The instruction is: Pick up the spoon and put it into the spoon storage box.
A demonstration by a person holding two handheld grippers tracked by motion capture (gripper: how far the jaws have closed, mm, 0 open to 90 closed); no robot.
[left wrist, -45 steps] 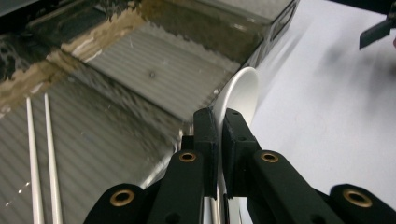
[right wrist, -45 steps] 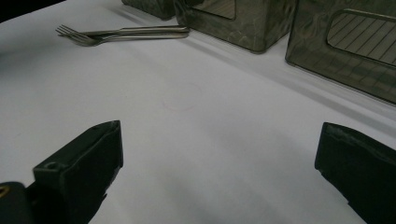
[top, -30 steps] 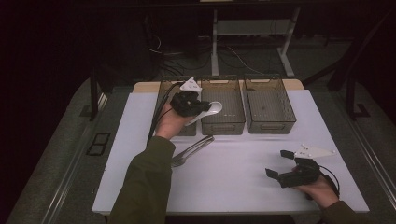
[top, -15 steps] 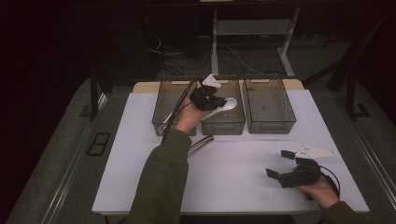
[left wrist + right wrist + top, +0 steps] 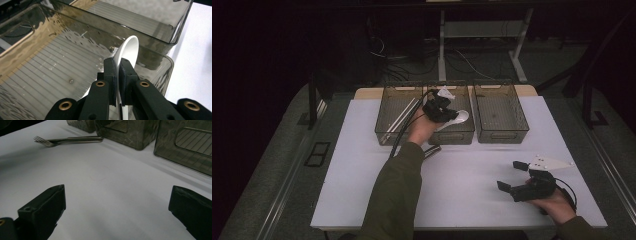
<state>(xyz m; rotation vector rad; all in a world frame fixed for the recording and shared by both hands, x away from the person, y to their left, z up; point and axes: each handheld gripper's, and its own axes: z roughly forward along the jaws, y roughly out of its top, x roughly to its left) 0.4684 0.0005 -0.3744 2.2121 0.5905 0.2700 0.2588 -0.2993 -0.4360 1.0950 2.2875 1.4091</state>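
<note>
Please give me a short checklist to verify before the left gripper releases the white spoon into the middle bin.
1. Grip on the white spoon: ok. The left gripper is shut on it, with the bowl sticking out past the jaws.
2. Spoon over the middle bin: ok. In the high view it hangs above that bin, not over the left bin or the right bin.
3. Floor of the bin below the spoon: ok. It looks bare in the left gripper view.
4. Spoon low enough for a gentle drop: cannot tell.
5. Right gripper out of the way: ok. It rests open on the white table, far from the bins.
6. Fork: ok. It lies on the table in front of the bins.
</note>
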